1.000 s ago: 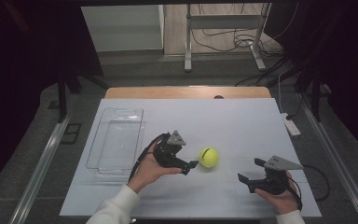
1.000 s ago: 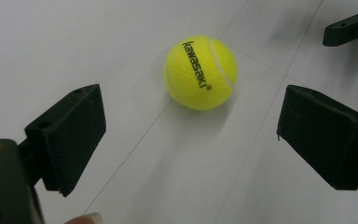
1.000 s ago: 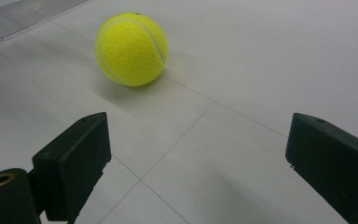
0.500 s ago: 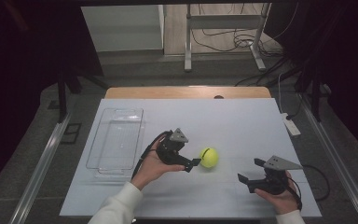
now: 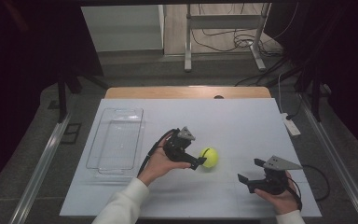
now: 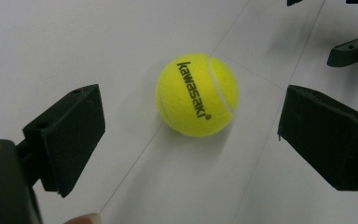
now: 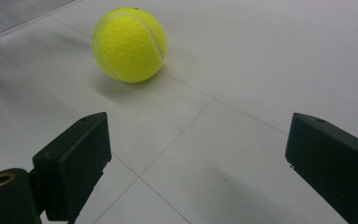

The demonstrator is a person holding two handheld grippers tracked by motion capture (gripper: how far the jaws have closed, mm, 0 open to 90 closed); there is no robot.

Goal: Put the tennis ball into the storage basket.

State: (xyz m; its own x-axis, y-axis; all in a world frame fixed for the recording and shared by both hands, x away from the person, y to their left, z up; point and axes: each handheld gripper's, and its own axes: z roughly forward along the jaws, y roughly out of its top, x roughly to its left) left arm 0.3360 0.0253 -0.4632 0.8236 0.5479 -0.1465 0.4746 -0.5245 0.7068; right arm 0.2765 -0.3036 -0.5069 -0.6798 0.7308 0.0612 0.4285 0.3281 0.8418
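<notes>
At the centre of the high view, a yellow tennis ball lies on the white table, just ahead of the left gripper, whose jaws are spread wide, perhaps not touching it. At lower right, the right gripper rests released, well apart. A clear tray sits at left.

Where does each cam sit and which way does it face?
High view: above the person's side, looking forward and down on the table; forearms, left gripper, right gripper show.
Left gripper view: on the left gripper, facing the ball between open jaws.
Right gripper view: on the right gripper, low, ball farther off.
All share the ball.
</notes>
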